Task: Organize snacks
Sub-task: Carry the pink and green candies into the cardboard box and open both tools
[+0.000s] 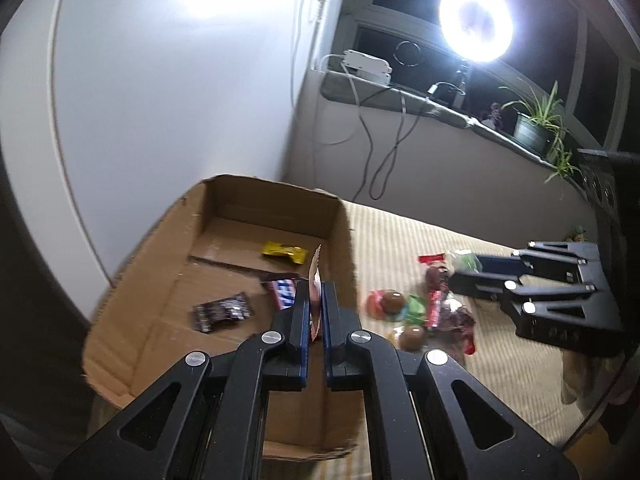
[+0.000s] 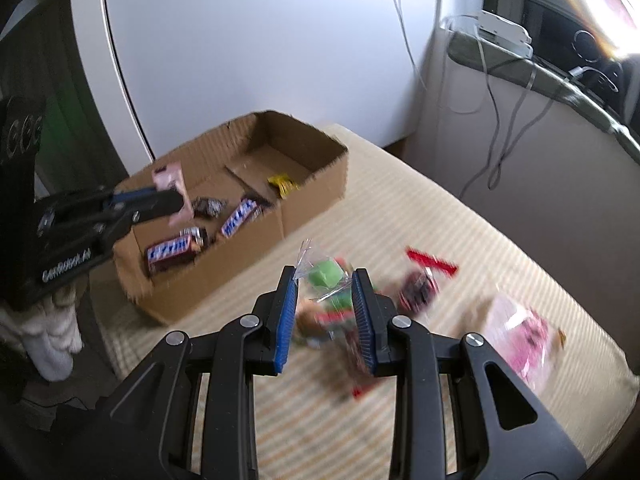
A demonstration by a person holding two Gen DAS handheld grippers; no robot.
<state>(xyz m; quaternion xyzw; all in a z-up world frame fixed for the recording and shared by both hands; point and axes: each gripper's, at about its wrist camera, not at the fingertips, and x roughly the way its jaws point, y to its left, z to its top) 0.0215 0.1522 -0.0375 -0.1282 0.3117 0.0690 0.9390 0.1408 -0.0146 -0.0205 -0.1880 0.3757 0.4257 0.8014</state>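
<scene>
Thin pink snack packet [image 2: 173,184], upright, edge-on

We counted one cardboard box [image 2: 312,196] and two grippers. Inside the box lay two blue-lettered chocolate bars [image 2: 172,254], one dark wrapped sweet [image 2: 208,206] and one yellow packet [image 2: 283,185]. One pink packet [image 2: 173,178] sat in a gripper. Outside lay one clear bag with green sweets [image 2: 324,276], one pink bag [image 2: 524,332] and a blurred, uncountable heap.
</scene>
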